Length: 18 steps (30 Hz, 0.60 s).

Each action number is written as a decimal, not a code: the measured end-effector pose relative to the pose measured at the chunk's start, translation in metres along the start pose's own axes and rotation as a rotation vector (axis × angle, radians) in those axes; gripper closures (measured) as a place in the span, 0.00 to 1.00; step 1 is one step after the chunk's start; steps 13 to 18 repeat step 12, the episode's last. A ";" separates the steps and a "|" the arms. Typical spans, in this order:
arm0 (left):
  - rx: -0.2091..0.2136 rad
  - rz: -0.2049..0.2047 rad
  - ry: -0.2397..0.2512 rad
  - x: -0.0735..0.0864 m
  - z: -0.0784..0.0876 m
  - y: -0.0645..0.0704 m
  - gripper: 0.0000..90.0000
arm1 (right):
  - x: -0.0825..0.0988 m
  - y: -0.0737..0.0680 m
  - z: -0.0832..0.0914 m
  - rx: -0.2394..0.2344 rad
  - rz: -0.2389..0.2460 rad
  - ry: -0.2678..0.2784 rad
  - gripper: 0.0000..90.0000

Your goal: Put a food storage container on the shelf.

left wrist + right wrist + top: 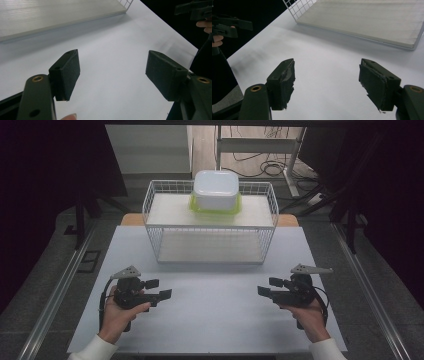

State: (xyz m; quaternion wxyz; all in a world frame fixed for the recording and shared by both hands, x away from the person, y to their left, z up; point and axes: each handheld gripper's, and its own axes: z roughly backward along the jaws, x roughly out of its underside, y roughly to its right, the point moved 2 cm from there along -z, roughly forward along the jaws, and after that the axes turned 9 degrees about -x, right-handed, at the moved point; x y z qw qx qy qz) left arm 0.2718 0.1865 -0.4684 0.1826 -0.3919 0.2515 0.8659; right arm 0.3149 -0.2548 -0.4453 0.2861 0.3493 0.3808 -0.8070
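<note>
Left gripper hovers over the white table, jaws spread, empty; the lidded white container, green-rimmed, sits atop the wire rack; right gripper likewise spread; probably best to approach level, from both sides.

Three cameras, one table.
High view looked forward and down from above the near edge, taking in the whole white table and wire rack; each gripper view sat low and close, faced inward across the table, shared the rack's bottom shelf.
</note>
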 end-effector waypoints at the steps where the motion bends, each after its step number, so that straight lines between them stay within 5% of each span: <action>1: -0.001 -0.001 0.001 0.000 0.000 0.000 0.30 | 0.000 0.000 0.000 0.000 0.000 0.000 0.32; 18: -0.032 -0.005 0.000 -0.001 -0.003 -0.003 0.28 | -0.003 -0.003 0.007 0.008 0.017 0.066 0.28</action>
